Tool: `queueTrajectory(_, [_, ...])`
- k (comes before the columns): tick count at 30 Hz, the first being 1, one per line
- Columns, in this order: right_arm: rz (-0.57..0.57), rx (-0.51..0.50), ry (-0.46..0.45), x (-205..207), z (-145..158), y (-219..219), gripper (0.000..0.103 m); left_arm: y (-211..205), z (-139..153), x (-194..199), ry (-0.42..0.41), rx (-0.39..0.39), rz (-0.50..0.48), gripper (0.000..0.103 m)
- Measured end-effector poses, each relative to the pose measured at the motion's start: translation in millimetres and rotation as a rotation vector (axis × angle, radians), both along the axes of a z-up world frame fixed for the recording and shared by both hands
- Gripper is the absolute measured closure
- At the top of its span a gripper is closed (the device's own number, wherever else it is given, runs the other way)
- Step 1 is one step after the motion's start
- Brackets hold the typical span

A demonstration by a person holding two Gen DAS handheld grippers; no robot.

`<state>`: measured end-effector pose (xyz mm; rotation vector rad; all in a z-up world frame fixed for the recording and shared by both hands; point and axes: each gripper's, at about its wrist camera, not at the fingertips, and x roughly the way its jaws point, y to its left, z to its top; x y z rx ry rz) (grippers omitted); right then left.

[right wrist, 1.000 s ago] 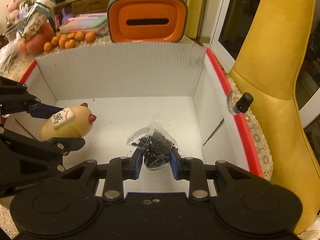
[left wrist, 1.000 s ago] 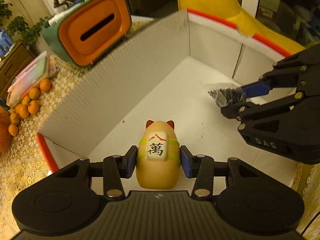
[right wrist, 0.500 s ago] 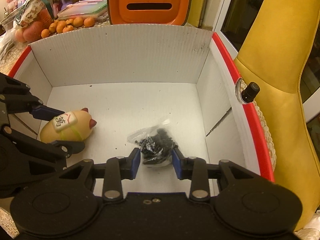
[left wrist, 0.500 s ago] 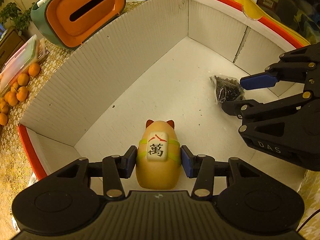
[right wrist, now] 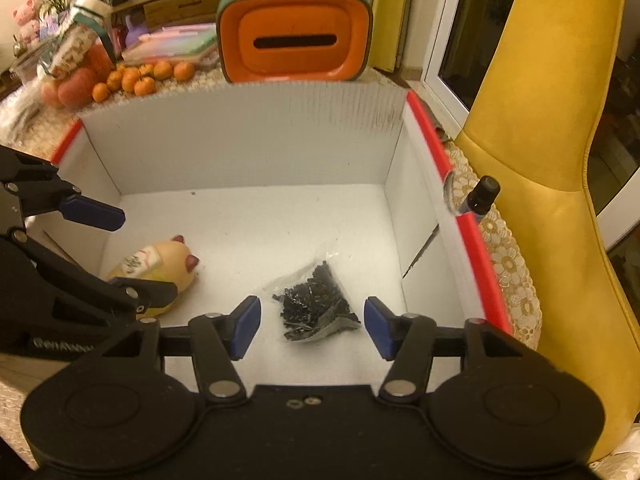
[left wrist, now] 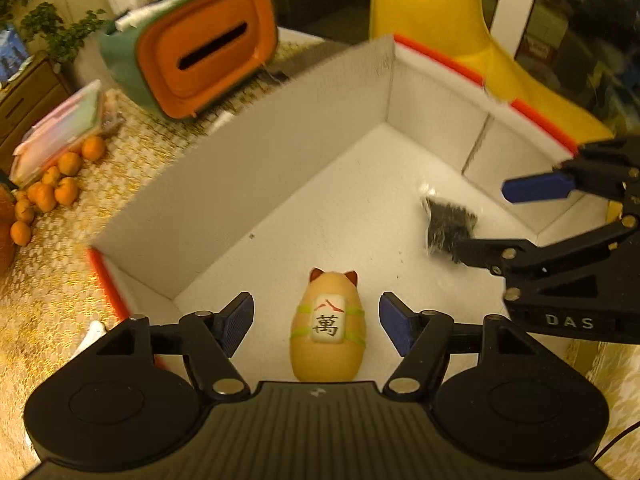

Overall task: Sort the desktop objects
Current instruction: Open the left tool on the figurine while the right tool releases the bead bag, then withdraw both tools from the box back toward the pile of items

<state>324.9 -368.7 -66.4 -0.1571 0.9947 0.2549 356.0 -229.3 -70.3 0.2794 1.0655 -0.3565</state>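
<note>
A tan cat figurine (left wrist: 328, 330) with a mahjong tile on its back lies on the floor of the white cardboard box (left wrist: 256, 168). My left gripper (left wrist: 316, 322) is open, its blue pads apart on either side of the figurine. A clear bag of small black parts (right wrist: 314, 304) lies on the box floor. My right gripper (right wrist: 311, 326) is open around the bag without touching it. The figurine (right wrist: 154, 270) and the left gripper (right wrist: 116, 252) also show in the right wrist view. The bag (left wrist: 450, 226) and the right gripper (left wrist: 508, 220) show in the left wrist view.
An orange and green tissue box (right wrist: 294, 40) stands behind the white box. Several tangerines (right wrist: 140, 78) and flat packets lie at the back left. A small dark bottle (right wrist: 480, 196) stands outside the red-edged right wall. A yellow chair (right wrist: 552, 128) is at the right.
Both grippers have opened and let go: the figurine and the bag of black parts now lie free on the box floor. Both grippers have pulled back a little.
</note>
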Motion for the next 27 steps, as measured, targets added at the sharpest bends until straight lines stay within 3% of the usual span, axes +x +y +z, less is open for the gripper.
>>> queueTrajectory(5, [0.006, 0.024, -0.028, -11.2, 16.4, -1.7, 0.043, 11.3, 17.5, -9.6, -0.037, -0.048, 0.022, 0.034])
queueTrajectory(7, [0.011, 0.033, -0.042, -17.0, 22.4, -1.2, 0.038, 15.9, 24.6, -15.1, -0.047, -0.067, 0.024, 0.034])
queueTrajectory(14, [0.035, 0.046, -0.078, -40.3, 41.1, 9.4, 0.037, 35.9, 52.4, -42.1, -0.098, -0.102, 0.022, 0.034])
queueTrajectory(27, [0.063, 0.087, -0.183, -98.9, 61.5, 27.0, 0.029, 66.3, 64.2, -117.9, -0.199, -0.190, 0.071, 0.024])
